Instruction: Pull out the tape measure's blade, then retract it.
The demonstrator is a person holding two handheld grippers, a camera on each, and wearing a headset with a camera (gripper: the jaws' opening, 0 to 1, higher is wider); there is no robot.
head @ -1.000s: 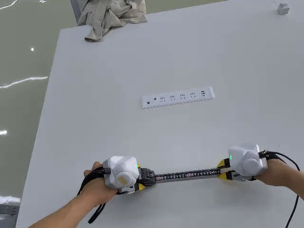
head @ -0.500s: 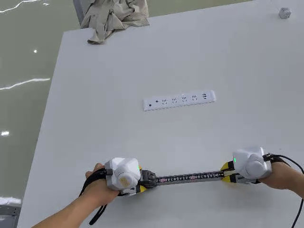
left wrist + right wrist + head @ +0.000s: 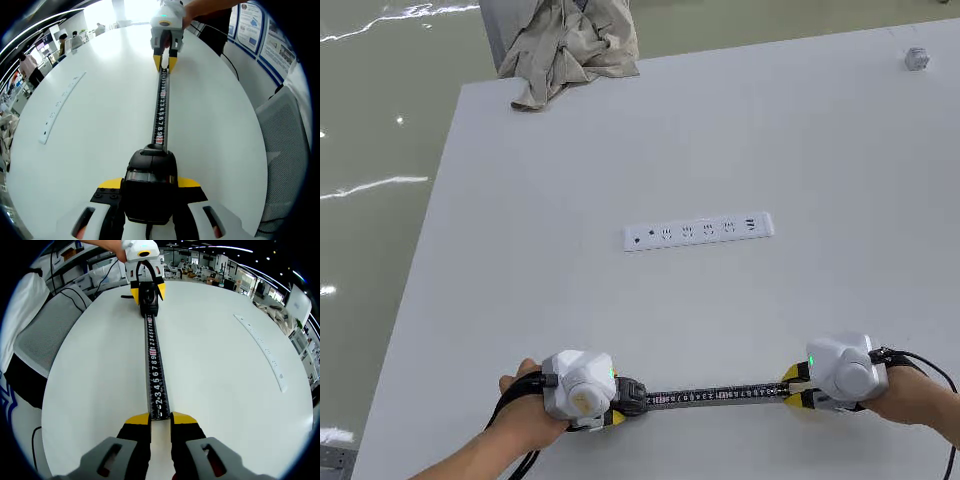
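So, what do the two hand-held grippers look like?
The left hand-held gripper and the right hand-held gripper have rounded white bodies, black jaws with yellow tips and a green light. A black cable leaves the right one; a black strap hangs from the left.

White surface (image 3: 620,150), matte, evenly lit. Floor (image 3: 370,130) is glossy green with streaks of reflected ceiling light. Crumpled beige cloth (image 3: 570,45) at the far left corner, white power strip (image 3: 698,230) mid-surface, small grey object (image 3: 916,58) far right. Grey mesh chair (image 3: 287,130) just beside the surface edge, posters (image 3: 255,20) on the wall behind it. Open-plan office beyond: desks (image 3: 190,262), ceiling strip lights (image 3: 260,271), people (image 3: 30,70) standing well off.
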